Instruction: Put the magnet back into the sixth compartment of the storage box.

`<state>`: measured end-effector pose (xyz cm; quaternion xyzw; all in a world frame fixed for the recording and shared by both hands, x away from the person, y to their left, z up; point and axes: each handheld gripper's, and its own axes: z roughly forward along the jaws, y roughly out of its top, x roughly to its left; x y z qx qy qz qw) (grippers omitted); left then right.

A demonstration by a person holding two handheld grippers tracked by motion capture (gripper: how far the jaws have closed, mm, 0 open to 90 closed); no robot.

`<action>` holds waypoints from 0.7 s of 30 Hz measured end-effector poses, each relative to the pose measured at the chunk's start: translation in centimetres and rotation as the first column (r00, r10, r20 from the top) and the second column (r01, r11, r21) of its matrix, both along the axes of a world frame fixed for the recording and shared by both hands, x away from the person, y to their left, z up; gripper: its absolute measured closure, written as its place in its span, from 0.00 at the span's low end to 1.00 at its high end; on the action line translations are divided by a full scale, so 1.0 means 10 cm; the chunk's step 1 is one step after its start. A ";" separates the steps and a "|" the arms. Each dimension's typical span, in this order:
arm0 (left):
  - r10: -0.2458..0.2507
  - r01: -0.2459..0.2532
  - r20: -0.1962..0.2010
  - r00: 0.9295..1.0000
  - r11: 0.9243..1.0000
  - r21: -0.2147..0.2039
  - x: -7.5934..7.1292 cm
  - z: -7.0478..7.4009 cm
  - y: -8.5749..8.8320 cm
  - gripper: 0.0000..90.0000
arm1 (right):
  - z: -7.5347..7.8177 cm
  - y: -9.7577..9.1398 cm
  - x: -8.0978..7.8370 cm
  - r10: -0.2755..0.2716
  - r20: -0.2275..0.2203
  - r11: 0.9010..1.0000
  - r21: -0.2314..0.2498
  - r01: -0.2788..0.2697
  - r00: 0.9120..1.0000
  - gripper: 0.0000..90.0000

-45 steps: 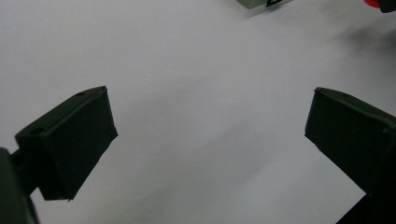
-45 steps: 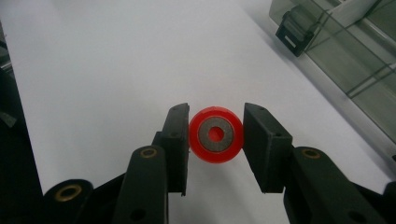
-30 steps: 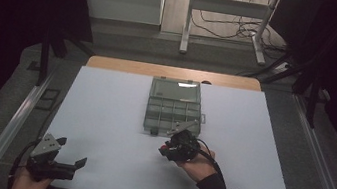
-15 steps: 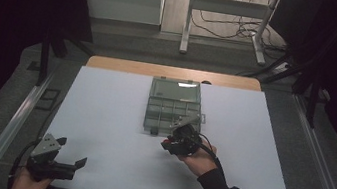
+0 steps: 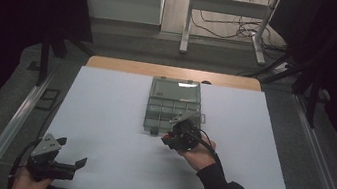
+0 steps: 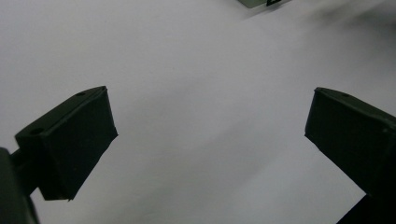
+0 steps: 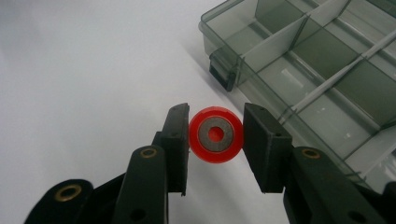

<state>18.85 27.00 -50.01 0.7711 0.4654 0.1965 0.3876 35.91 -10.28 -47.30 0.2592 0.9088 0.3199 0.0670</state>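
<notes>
A white table top (image 5: 115,132) takes up most of the high view, stretching from the near edge, where the person's forearms come in, to a strip of bare wood at the far side. On it, a little right of the middle and toward the far side, lies a clear grey compartment box (image 5: 174,106) with its lid open. In the right gripper view its near left corner shows a dark latch (image 7: 220,70) on the front wall, and thin dividers split the inside into rectangular cells; those in view look empty. The right gripper (image 5: 174,137) sits just near of the box's front edge, held by the right hand (image 5: 196,153) in a dark sleeve, with its cable looping over the hand. Its jaws are clenched on a small red ring (image 7: 215,135) with a grey metal insert and a red centre. The ring stands on edge between the two black pads, its flat face toward the camera, above the white surface just left of and nearer than the latched corner of the box. The left gripper (image 5: 65,160) rests at the near left corner of the table, well apart from the box, held by the left hand (image 5: 29,182). Its jaws are spread wide with only bare table between them.
</notes>
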 end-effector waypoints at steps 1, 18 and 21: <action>0.000 0.000 0.000 1.000 1.000 0.000 0.00 0.00 0.00 0.02 | 0.00 0.01 0.01 0.001 0.002 1.000 0.000 -0.001 1.000 0.70; 0.000 0.000 -0.001 1.000 1.000 0.003 0.00 0.00 0.00 0.03 | 0.03 0.07 0.13 -0.012 0.016 1.000 -0.007 0.012 1.000 0.70; 0.000 0.000 -0.001 1.000 1.000 0.004 0.00 0.00 -0.01 0.03 | 0.04 0.08 0.15 -0.011 0.020 1.000 -0.008 0.011 1.000 0.70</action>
